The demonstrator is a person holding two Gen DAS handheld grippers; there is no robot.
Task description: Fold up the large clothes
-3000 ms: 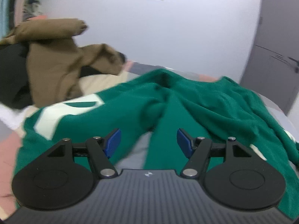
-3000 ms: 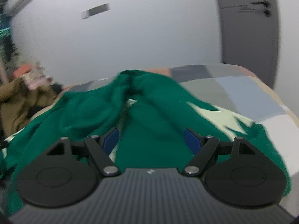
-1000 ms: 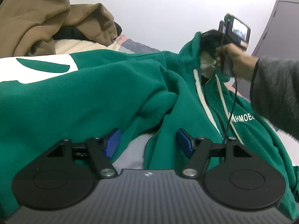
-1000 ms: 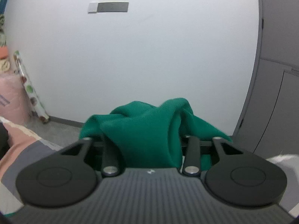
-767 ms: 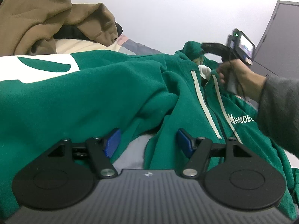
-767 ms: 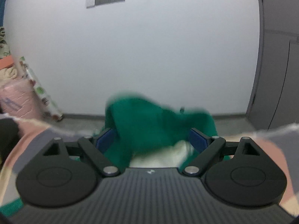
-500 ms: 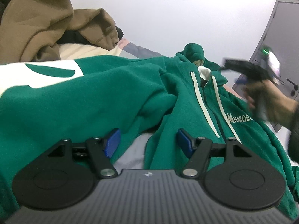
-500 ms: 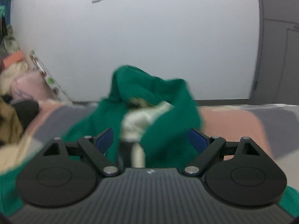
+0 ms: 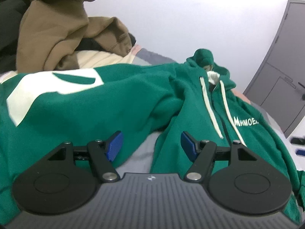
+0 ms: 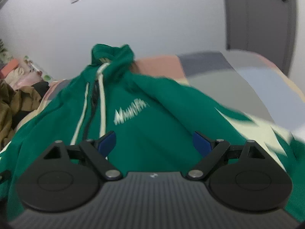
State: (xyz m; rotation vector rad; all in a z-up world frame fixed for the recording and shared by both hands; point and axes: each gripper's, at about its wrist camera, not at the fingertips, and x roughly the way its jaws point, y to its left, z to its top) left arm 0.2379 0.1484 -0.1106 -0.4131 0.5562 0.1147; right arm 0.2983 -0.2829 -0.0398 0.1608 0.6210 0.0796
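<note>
Both grippers are spread wide and hold nothing. From the left wrist view, the left gripper [image 9: 151, 146] hangs low over the near edge of a green hoodie [image 9: 106, 110], its blue pads [image 9: 114, 146] standing apart on either side of a gap where the grey bed cover [image 9: 141, 156] shows between two folds of green cloth. The hoodie lies spread front-up across the bed, hood [image 9: 203, 57] at the far end, two cream drawstrings [image 9: 208, 106] running down toward the near side, and white chest lettering [image 9: 246, 122] to the right of them. A sleeve with a large cream patch [image 9: 38, 91] reaches off to the left. Beyond that sleeve, at far left, a brown garment [image 9: 61, 26] is heaped over something black. A grey door [image 9: 282, 72] stands at far right against the white wall [image 9: 209, 19]. From the right wrist view, which is blurred, the right gripper [image 10: 154, 143] hovers above the hoodie's chest, its jaws open with green cloth filling the space between them, though whether the pads touch the fabric cannot be told. The lettering [image 10: 130, 112] sits just past the fingertips, the drawstrings [image 10: 102, 99] to its left, and the hood [image 10: 112, 57] bunched at the far end. The hoodie's other sleeve, with pale markings [image 10: 263, 126], trails off to the right over the patchwork bed cover [image 10: 209, 72] of pink, grey and blue panels.
</note>
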